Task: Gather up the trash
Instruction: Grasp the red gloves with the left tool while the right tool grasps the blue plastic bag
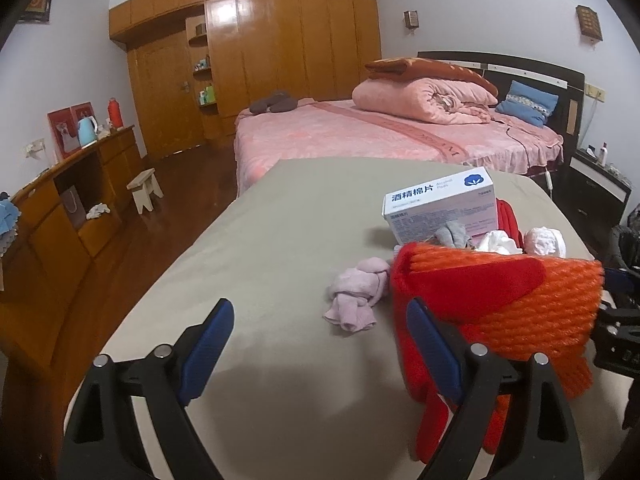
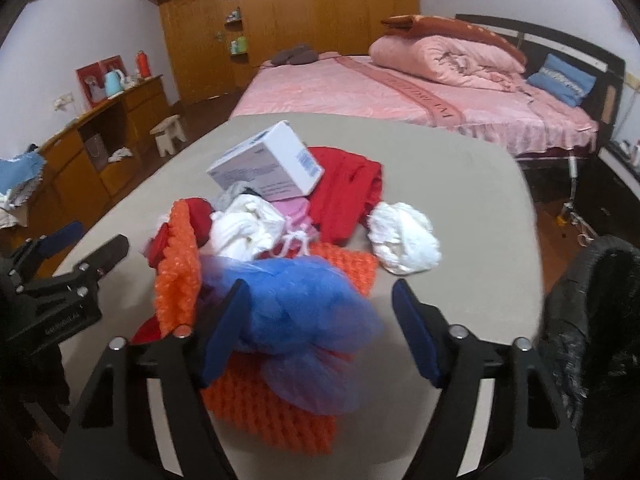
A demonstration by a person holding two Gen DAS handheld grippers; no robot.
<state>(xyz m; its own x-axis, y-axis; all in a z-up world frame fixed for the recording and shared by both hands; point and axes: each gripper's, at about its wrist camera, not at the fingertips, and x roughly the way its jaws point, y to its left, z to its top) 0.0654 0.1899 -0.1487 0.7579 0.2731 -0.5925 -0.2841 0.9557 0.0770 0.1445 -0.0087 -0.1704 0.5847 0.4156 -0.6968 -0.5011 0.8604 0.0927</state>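
Observation:
A crumpled blue plastic bag point(image 2: 304, 312) lies between the jaws of my right gripper point(image 2: 322, 332), on top of an orange knitted piece point(image 2: 272, 408). The left pad touches the bag and the right pad stands a little clear of it, so the gripper is open. Beyond lie a white crumpled wad point(image 2: 404, 240), white cloth point(image 2: 248, 228), red fabric point(image 2: 344, 188) and a white box point(image 2: 272, 164). My left gripper point(image 1: 320, 340) hovers open over bare table cloth, empty. A pink cloth bundle point(image 1: 356, 296) lies just ahead of it, and the orange knit point(image 1: 520, 300) is at its right finger.
The table point(image 1: 260, 240) is covered in grey-beige cloth. A black trash bag point(image 2: 592, 300) stands open off the table's right edge. A pink bed point(image 1: 380, 132) lies behind, with a wooden cabinet point(image 1: 80, 200) and a small stool point(image 1: 146, 188) at the left.

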